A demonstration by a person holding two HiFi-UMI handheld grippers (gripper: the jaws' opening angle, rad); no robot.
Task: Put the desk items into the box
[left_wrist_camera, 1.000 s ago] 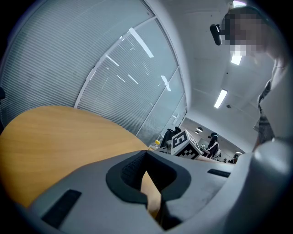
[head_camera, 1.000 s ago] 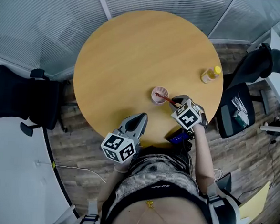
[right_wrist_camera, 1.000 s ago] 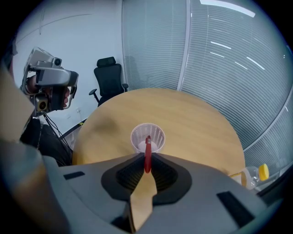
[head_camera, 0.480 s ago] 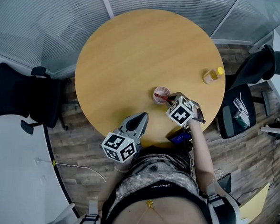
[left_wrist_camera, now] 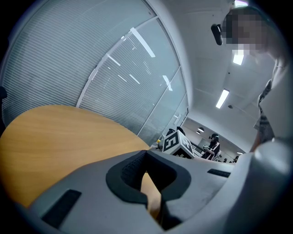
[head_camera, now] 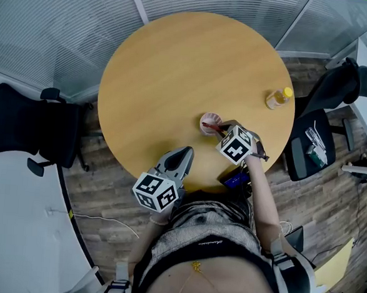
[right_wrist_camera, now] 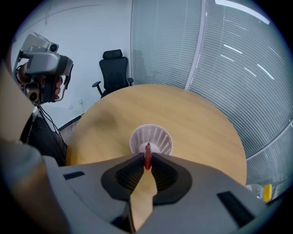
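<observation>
A white mesh pen cup [head_camera: 209, 122] stands on the round wooden table [head_camera: 176, 67], near its front right. My right gripper [head_camera: 222, 133] is just behind the cup, shut on a red pen [head_camera: 215, 129]. In the right gripper view the pen [right_wrist_camera: 147, 157] sticks out between the pads, its far end over the cup's [right_wrist_camera: 152, 137] mouth. My left gripper [head_camera: 184, 155] hovers at the table's near edge, left of the cup, jaws shut with nothing in them. In its own view the left gripper's [left_wrist_camera: 146, 154] tips meet above bare tabletop.
A small bottle with a yellow cap [head_camera: 276, 98] stands at the table's right edge. A blue item [head_camera: 235, 178] lies by the near edge under my right arm. Black office chairs stand at the left [head_camera: 28, 132] and the right [head_camera: 326, 115]. Glass walls with blinds ring the far side.
My right gripper has shifted a little left and toward the cup with the pen, then held still. The left gripper has barely moved.
</observation>
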